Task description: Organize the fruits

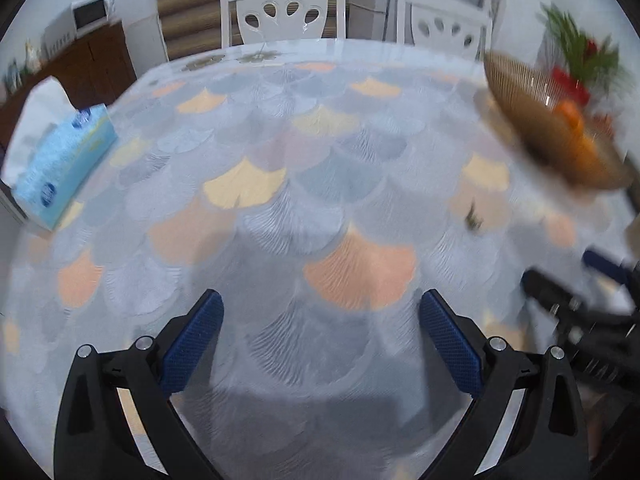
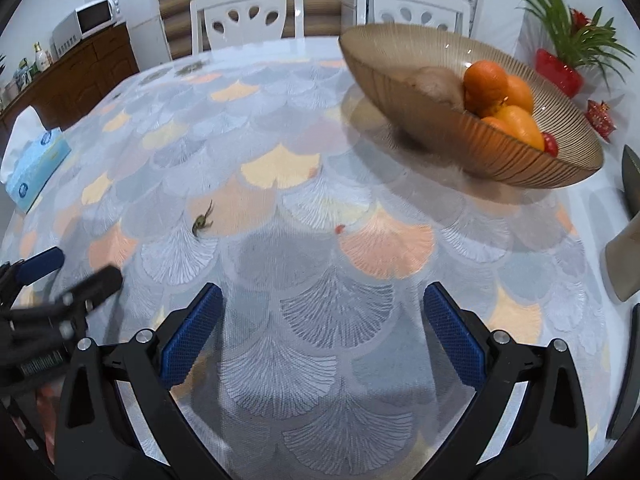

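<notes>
A ribbed amber glass bowl (image 2: 472, 120) stands on the table at the right and holds several oranges (image 2: 486, 82), a pale brown fruit (image 2: 438, 86) and something red (image 2: 551, 143) at its near edge. The left wrist view shows the same bowl (image 1: 540, 128) blurred at far right. My right gripper (image 2: 322, 308) is open over the tablecloth, short of the bowl, with nothing between its blue pads. My left gripper (image 1: 322, 312) is open too, over bare cloth. A small green fruit stem (image 2: 201, 221) lies loose on the cloth.
A blue tissue box (image 1: 60, 156) sits at the table's left edge. Two white chairs (image 2: 248, 12) stand behind the table. A potted plant in a red pot (image 2: 560, 68) is at the far right. A tiny red scrap (image 2: 339, 229) lies on the scale-patterned tablecloth (image 2: 304, 152).
</notes>
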Tool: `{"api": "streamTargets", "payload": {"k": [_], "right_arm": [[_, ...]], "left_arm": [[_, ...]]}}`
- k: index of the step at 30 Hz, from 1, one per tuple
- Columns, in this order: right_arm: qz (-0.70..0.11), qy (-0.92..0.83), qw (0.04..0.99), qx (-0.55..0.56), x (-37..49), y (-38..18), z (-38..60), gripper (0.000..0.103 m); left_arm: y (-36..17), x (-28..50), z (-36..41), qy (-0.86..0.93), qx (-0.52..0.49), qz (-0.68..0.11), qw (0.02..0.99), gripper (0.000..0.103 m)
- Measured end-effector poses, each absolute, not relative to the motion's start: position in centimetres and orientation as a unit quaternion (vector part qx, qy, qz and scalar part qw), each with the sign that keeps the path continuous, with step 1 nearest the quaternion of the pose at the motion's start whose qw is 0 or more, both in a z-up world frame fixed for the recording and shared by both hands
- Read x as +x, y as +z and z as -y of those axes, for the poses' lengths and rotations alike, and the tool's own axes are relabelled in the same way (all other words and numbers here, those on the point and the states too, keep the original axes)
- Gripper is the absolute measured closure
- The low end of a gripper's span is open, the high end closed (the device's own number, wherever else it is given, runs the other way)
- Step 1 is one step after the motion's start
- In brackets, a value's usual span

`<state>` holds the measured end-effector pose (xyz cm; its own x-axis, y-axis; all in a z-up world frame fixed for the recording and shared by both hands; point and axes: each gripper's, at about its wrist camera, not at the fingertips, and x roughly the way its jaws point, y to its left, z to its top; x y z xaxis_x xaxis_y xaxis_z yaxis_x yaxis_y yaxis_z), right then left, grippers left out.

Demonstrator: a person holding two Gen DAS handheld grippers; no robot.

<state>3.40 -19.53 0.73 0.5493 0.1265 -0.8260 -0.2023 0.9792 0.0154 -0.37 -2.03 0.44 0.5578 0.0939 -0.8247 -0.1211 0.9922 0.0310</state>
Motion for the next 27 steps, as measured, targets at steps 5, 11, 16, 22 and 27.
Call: {"api": "streamTargets", "payload": {"k": [5, 11, 16, 22, 27], "right_arm": [[-0.480, 0.088, 0.871, -0.050, 4.3, 0.4, 18.8, 0.003], [-0.454, 0.083, 0.887, -0.035, 3.3, 0.2, 19.2, 0.003], [-0.454, 0.083, 0.886, -0.035, 3.4, 0.2, 19.2, 0.003], [-0.454, 0.083, 0.886, -0.035, 3.4, 0.1, 19.2, 0.003], [-0.454, 0.083, 0.886, -0.035, 3.4, 0.1, 19.1, 0.003]], "left_arm": [[0.4, -0.4, 1.6, 0.071, -0.026, -0.462, 0.883, 0.005], [0.3, -0.4, 1.4, 0.066, -0.032, -0.459, 0.885, 0.005], [0.2, -0.2, 1.5, 0.068, -0.031, -0.460, 0.885, 0.005], [0.2, -0.2, 1.4, 0.066, -0.033, -0.459, 0.885, 0.005], [0.2, -0.2, 1.4, 0.063, -0.027, -0.458, 0.886, 0.005]]}}
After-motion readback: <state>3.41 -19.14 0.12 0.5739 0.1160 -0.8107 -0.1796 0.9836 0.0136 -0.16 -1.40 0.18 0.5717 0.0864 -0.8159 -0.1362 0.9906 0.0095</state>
